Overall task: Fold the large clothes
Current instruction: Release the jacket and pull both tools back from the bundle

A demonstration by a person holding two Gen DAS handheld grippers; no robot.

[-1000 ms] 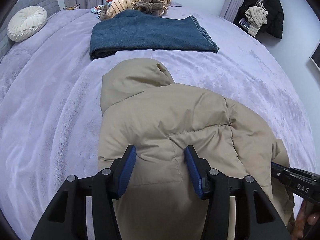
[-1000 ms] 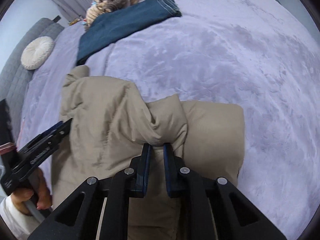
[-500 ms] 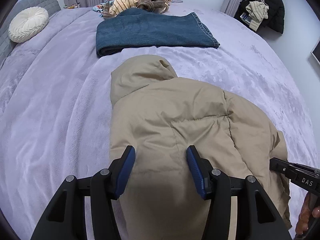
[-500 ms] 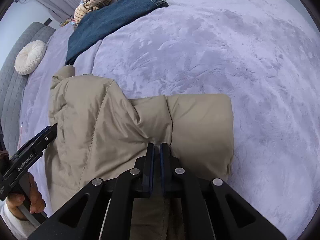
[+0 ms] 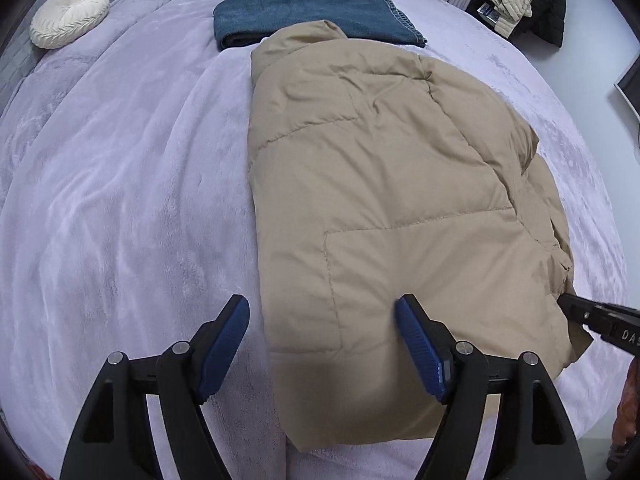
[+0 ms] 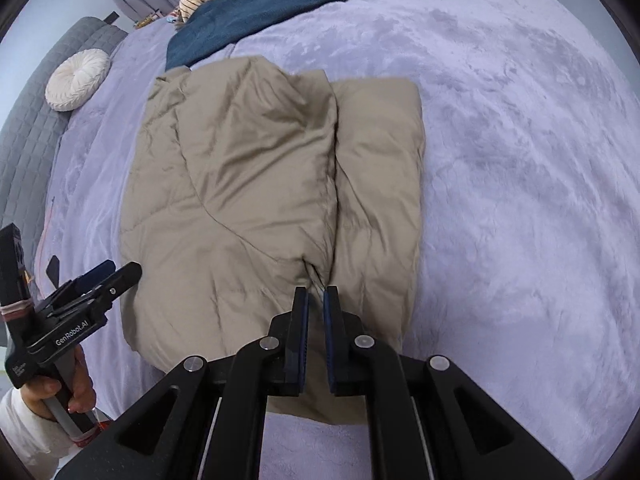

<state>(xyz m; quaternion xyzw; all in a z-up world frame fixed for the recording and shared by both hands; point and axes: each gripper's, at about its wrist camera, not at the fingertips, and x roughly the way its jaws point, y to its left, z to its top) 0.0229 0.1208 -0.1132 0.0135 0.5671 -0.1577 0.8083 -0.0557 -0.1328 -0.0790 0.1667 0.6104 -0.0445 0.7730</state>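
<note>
Though bulky, the tan puffer jacket looked light, soft and slippery, best pinched at a hem or seam. It lay folded on the lilac blanket, just short of the folded jeans. Over its near hem, the left gripper had just been opening, empty, one finger over the jacket; the right gripper pinched a fold of its near edge.

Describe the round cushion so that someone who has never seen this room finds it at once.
Start from the wide lilac bed and look to its far left corner, by the grey quilted headboard. There lies the round cushion, cream, pleated like a wheel around a centre button. Unlike the tan jacket and folded jeans in mid-bed, it is no garment and lies alone.
</note>
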